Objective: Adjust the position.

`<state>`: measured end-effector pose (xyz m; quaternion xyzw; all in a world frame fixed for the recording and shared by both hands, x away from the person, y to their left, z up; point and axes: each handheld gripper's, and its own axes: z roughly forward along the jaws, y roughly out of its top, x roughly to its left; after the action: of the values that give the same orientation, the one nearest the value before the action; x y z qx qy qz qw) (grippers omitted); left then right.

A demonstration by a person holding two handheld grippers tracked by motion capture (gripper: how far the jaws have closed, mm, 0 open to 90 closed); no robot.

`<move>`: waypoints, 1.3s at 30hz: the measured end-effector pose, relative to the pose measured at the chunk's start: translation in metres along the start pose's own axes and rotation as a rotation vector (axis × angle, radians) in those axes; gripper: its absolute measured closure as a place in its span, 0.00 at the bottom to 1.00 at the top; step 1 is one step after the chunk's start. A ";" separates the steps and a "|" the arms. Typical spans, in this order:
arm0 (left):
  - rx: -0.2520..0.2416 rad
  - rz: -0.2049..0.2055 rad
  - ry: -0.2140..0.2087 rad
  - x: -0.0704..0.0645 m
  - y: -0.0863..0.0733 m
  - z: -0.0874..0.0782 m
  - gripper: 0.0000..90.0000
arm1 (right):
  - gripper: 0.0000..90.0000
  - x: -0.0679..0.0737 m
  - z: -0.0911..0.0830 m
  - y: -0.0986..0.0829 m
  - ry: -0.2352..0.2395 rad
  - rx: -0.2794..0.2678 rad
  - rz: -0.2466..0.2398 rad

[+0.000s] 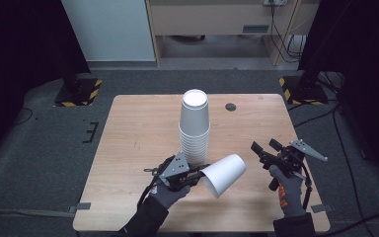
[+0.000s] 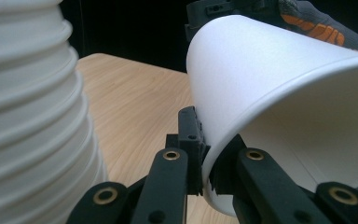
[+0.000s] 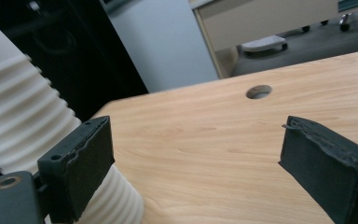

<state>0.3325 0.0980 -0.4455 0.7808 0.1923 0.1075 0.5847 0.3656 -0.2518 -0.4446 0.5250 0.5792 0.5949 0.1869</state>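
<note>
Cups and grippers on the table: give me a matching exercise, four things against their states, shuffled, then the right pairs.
Things:
1. cup stack
2. single cup
3. left gripper
4. right gripper

States:
A. open, holding nothing
B. tilted on its side, held off the table
C. upright on the table
D. shut on a cup's rim

Pairs: 1-C, 2-B, 3-D, 4-A
</note>
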 end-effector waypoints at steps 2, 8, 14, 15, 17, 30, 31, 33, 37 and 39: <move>0.010 0.000 0.005 0.002 -0.004 -0.006 0.94 | 0.11 -0.002 0.001 -0.002 -0.024 0.015 -0.032; 0.020 -0.034 0.023 0.010 -0.016 -0.022 0.94 | 0.10 -0.007 0.004 -0.011 -0.087 0.078 -0.120; 0.045 -0.051 0.030 0.014 -0.025 -0.036 0.94 | 0.10 -0.013 0.003 -0.018 -0.135 0.126 -0.184; 0.046 -0.057 0.032 0.015 -0.026 -0.039 0.94 | 0.10 -0.014 0.003 -0.018 -0.140 0.132 -0.193; 0.045 -0.070 0.037 0.017 -0.029 -0.044 0.94 | 0.10 -0.016 0.003 -0.020 -0.151 0.144 -0.198; 0.108 -0.099 0.014 0.026 -0.042 -0.071 0.94 | 0.10 -0.022 0.009 -0.030 -0.193 0.231 -0.255; 0.114 -0.102 0.010 0.027 -0.043 -0.073 0.94 | 0.10 -0.022 0.009 -0.031 -0.193 0.233 -0.259; 0.124 -0.103 0.005 0.027 -0.045 -0.078 0.94 | 0.10 -0.023 0.009 -0.032 -0.197 0.241 -0.258; 0.138 -0.110 0.008 0.029 -0.051 -0.091 0.94 | 0.10 -0.024 0.010 -0.033 -0.197 0.254 -0.261; 0.149 -0.117 0.019 0.030 -0.054 -0.099 0.94 | 0.10 -0.024 0.010 -0.034 -0.201 0.256 -0.264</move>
<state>0.3118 0.2100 -0.4699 0.8085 0.2508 0.0659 0.5282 0.3700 -0.2580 -0.4870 0.5209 0.6922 0.4313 0.2518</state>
